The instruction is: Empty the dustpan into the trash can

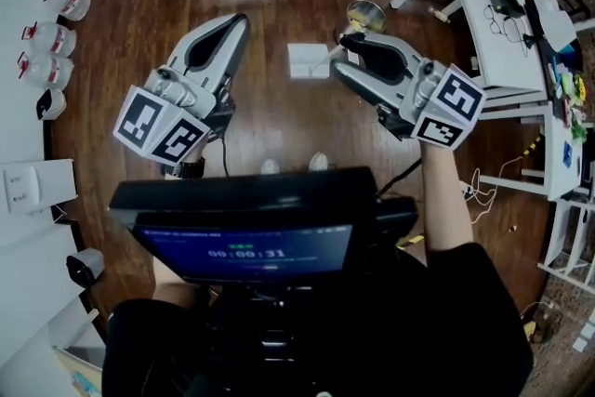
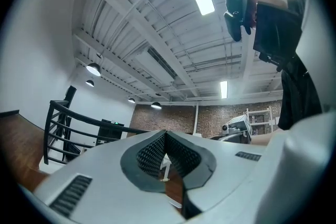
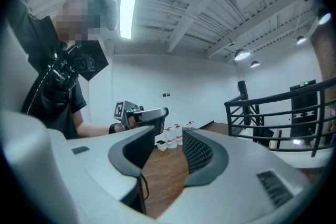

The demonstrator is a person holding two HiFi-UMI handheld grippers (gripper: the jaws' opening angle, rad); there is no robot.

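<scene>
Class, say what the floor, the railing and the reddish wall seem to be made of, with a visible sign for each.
Floor: dark brown wood with a glossy finish; plank seams and a light sheen show.
Railing: probably black painted metal; the bars are thin and uniform.
Reddish wall: bare matt brick; mortar courses show.

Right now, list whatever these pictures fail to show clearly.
- Head view: the monitor hides the floor at the person's feet.
- Head view: the white flat object on the floor is too small to identify.
- Head view: the right gripper partly covers the round shiny object, which is unidentifiable.
- Left gripper view: the left gripper hides most of the floor.
</scene>
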